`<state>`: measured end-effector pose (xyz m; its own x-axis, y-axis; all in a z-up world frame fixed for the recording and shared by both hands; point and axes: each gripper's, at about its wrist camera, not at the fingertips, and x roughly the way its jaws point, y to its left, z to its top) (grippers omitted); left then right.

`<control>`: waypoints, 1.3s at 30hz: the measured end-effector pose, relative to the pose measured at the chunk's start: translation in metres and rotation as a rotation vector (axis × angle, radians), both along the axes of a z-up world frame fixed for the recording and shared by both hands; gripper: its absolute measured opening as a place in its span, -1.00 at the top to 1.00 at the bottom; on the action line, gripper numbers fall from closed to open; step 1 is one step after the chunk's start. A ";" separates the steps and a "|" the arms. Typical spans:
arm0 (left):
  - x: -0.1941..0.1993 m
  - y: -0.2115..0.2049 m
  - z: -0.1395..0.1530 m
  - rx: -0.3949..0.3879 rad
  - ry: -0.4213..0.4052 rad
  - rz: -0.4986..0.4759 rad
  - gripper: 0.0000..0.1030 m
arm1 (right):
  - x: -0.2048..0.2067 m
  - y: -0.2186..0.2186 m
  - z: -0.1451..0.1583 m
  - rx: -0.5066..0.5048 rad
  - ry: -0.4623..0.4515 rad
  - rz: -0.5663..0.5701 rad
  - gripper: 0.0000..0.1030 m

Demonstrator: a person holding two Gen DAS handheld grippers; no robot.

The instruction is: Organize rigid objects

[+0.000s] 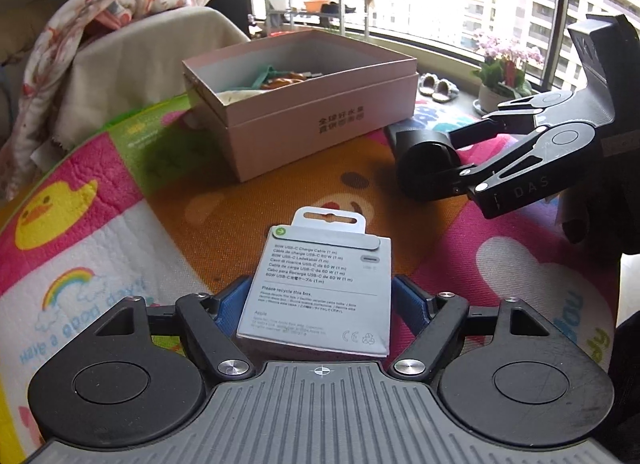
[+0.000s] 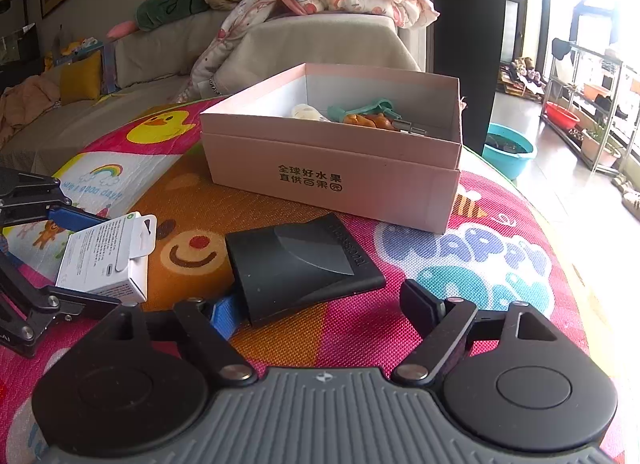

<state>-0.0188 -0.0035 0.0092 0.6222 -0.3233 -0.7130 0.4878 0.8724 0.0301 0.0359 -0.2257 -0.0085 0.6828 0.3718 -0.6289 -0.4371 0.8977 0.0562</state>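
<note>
Left gripper (image 1: 322,296) has its blue-padded jaws clamped on the sides of the small white cardboard USB-C cable box (image 1: 320,296), held just above the colourful cartoon play mat (image 1: 120,199); judged step: carrying it to the open pink cardboard storage box (image 1: 320,119) ahead, so the next move calls for a lift over the near wall before release. Right gripper (image 2: 324,304) has jaws apart around the near end of the flat black rubbery nozzle-shaped piece (image 2: 300,268) lying on the mat, not yet closed on it
</note>
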 end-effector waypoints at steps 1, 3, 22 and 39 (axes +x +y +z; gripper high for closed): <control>-0.002 0.000 -0.002 -0.024 0.007 0.005 -0.59 | 0.000 0.000 0.000 0.000 0.002 0.003 -0.62; -0.007 -0.003 -0.004 -0.043 -0.013 0.019 -0.61 | 0.001 0.002 -0.001 -0.003 0.009 0.018 -0.71; -0.022 -0.011 -0.010 -0.084 -0.073 0.146 -0.61 | -0.006 0.000 0.008 -0.104 0.031 -0.017 -0.76; -0.028 -0.004 -0.010 -0.129 -0.099 0.197 -0.46 | 0.010 0.015 0.021 -0.011 -0.013 -0.119 -0.76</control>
